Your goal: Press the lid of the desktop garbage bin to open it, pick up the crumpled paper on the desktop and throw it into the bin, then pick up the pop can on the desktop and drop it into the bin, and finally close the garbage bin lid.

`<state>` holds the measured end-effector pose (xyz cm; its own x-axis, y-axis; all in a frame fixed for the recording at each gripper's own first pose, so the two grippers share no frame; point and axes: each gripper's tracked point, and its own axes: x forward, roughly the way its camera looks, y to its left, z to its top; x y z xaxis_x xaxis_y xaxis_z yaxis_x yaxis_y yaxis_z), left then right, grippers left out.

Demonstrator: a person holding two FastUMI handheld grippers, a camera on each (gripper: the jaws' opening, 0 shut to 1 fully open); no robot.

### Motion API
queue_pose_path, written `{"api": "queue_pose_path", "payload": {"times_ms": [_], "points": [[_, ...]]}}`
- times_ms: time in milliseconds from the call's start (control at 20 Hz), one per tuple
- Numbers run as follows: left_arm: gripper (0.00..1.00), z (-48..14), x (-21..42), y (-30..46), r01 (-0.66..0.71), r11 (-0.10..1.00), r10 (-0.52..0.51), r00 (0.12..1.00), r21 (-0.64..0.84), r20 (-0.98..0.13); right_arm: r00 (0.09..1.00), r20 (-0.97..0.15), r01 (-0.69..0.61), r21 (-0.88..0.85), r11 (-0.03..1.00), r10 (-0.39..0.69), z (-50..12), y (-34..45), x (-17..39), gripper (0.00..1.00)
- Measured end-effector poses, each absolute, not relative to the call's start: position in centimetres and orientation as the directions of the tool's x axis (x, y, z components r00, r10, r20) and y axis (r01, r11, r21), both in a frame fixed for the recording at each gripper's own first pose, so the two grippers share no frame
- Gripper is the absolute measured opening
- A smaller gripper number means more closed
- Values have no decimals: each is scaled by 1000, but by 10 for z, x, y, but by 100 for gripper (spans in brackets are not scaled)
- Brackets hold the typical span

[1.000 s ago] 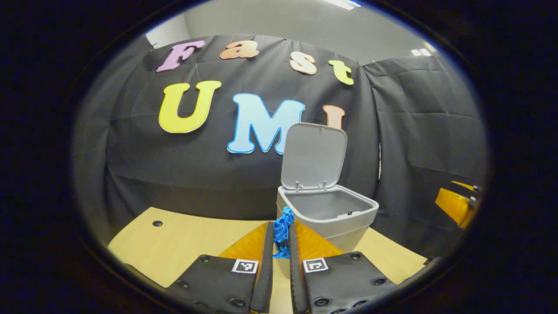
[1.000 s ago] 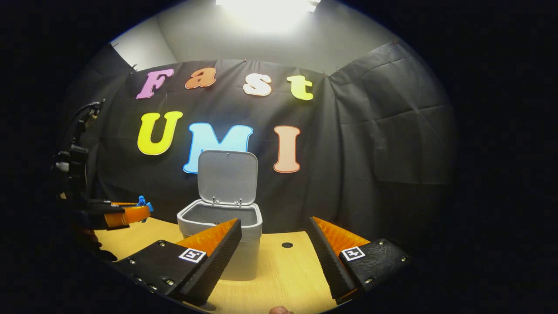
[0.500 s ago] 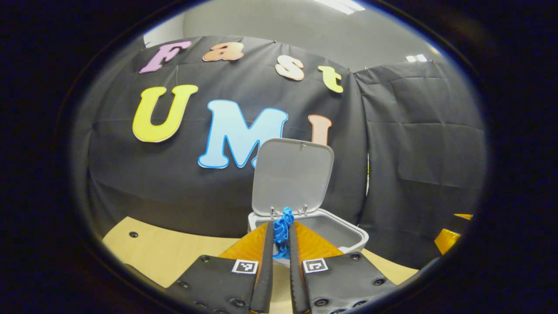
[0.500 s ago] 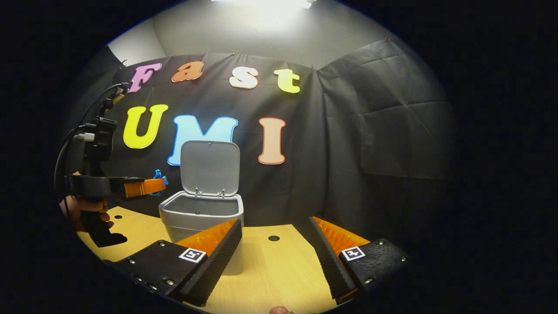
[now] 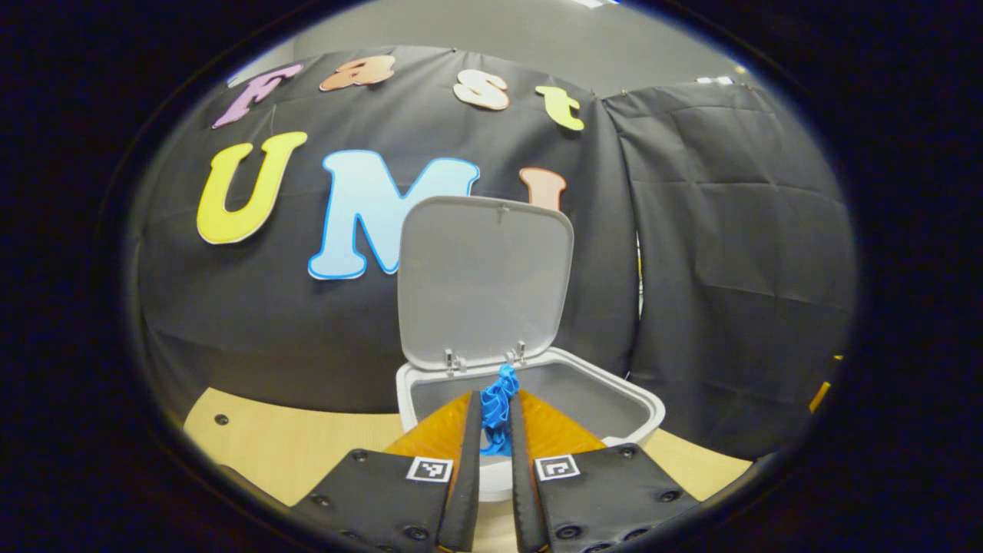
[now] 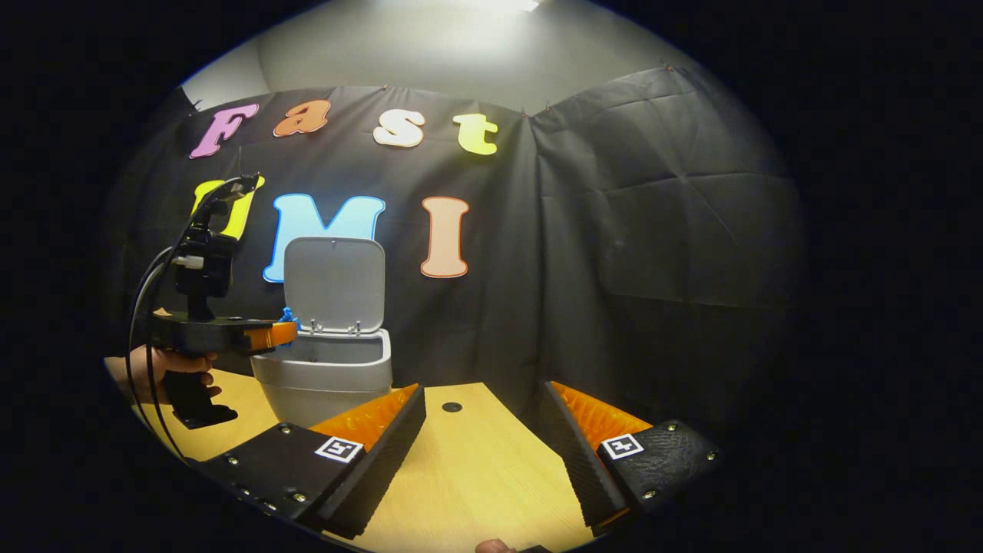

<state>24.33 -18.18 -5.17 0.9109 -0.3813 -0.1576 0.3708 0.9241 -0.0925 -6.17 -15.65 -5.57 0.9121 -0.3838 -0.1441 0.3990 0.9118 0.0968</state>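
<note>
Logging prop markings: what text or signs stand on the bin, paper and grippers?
Bin, lid, paper: no text.
Left gripper: two square code markers, no words.
Right gripper: two square code markers, no words.

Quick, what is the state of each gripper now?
Left gripper: shut on the crumpled blue paper, above the open grey plastic bin.
Right gripper: open, holding nothing.

Wooden desktop point(image 6: 476, 468), small dark hole point(image 6: 451, 406).
</note>
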Motion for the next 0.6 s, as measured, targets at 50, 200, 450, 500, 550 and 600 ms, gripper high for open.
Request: {"api": "queue_pose_path", "payload": {"times_ms": [50, 200, 450, 500, 550, 600], "points": [[28, -53, 244, -184, 374, 921, -387, 909, -106, -157, 908, -148, 407, 93, 908, -392, -56, -157, -63, 97], [34, -55, 247, -183, 372, 920, -388, 908, -122, -159, 900, -157, 423, 92, 902, -406, -58, -158, -67, 97], [41, -64, 245, -187, 381, 915, -401, 898, -133, -183, 903, -155, 418, 90, 904, -401, -60, -157, -69, 97], [47, -65, 245, -188, 384, 914, -404, 897, -134, -182, 905, -154, 411, 87, 907, -395, -61, -157, -69, 97], [52, -62, 244, -187, 386, 913, -405, 896, -135, -181, 908, -154, 404, 83, 911, -389, -62, -157, -68, 97], [59, -61, 244, -188, 392, 910, -412, 893, -138, -179, 911, -153, 397, 81, 914, -382, -63, -156, -68, 97]]}}
